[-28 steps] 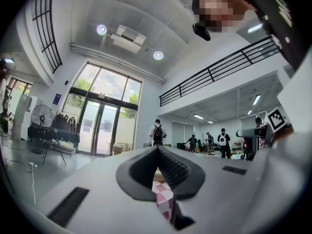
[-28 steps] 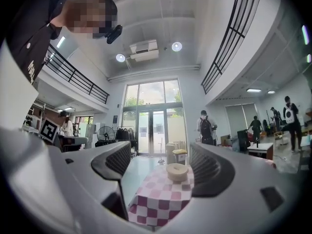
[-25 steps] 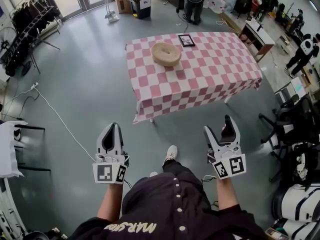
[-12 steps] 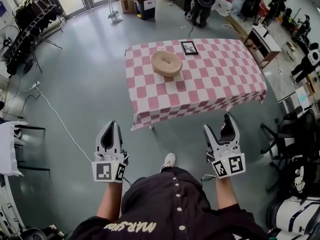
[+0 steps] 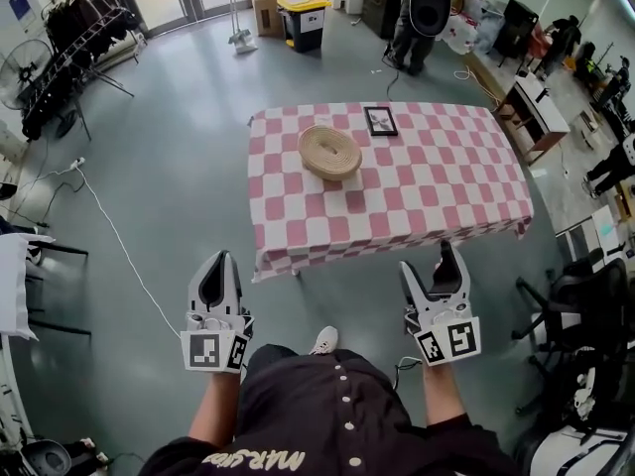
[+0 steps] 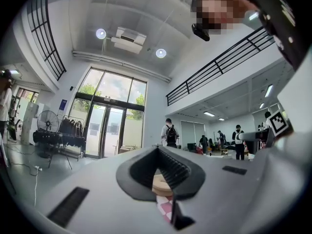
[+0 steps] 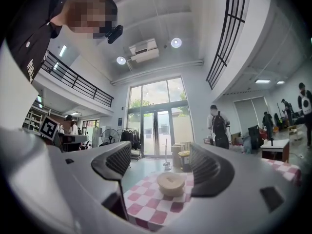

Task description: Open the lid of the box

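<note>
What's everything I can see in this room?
table: one, pink-and-white checked cloth, mid-floor
round box: one, tan, lid on, on the table
framed item: one, black, table's far edge
bin: one, yellow-lidded, far end
fan: one, dark, far left
clothes rack: one, dark, far left
standing person: one, dark backpack, beyond table
left hand-held gripper: one, grey, shut, lower left
right hand-held gripper: one, grey, open, empty, lower right

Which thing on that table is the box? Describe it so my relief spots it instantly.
Find the table with the pink-and-white checked cloth on the grey floor. Toward its far left sits the box: round, tan, lidded. Its only neighbour is a small flat black frame.
</note>
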Demonstrator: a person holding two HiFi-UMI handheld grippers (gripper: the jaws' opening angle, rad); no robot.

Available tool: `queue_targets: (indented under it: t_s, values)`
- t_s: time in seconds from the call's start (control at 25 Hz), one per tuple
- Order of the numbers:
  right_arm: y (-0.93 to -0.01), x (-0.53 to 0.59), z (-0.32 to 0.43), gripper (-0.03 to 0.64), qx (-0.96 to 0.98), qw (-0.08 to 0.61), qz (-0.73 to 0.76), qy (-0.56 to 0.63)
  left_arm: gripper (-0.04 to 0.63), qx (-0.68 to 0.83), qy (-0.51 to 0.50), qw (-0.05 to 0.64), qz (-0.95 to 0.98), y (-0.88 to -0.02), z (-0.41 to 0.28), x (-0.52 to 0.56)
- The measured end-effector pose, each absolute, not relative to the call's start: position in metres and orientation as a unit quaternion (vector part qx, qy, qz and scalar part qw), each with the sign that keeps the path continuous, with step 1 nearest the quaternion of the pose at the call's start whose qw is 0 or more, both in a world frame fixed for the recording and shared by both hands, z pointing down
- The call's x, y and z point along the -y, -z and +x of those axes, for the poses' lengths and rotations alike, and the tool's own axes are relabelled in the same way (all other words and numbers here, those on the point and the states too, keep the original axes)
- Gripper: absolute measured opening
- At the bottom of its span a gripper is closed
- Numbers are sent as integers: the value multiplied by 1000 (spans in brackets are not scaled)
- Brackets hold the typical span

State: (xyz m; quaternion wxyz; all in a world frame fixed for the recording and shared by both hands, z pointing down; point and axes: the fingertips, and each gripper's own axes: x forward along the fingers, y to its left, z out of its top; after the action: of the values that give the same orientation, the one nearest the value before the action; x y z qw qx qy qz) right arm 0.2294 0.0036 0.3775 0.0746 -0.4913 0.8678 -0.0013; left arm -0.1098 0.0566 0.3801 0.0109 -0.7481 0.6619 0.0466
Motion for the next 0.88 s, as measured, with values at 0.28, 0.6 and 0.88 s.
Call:
queue_targets:
  t_s: [0.28,0.6,0.88]
  values:
    - [-382,13,229,356,-871,79,-484,16,9,-675,-36,3,-737,-384,-111,-53]
    - [-391,35,223,356,-872,70,-484,20,9,-673,-43,-10,-738,-392,-117,-27]
    - [-384,64,213,356,-866,66,-495,10,9,-663,-52,-2,-746,-387,-130,14]
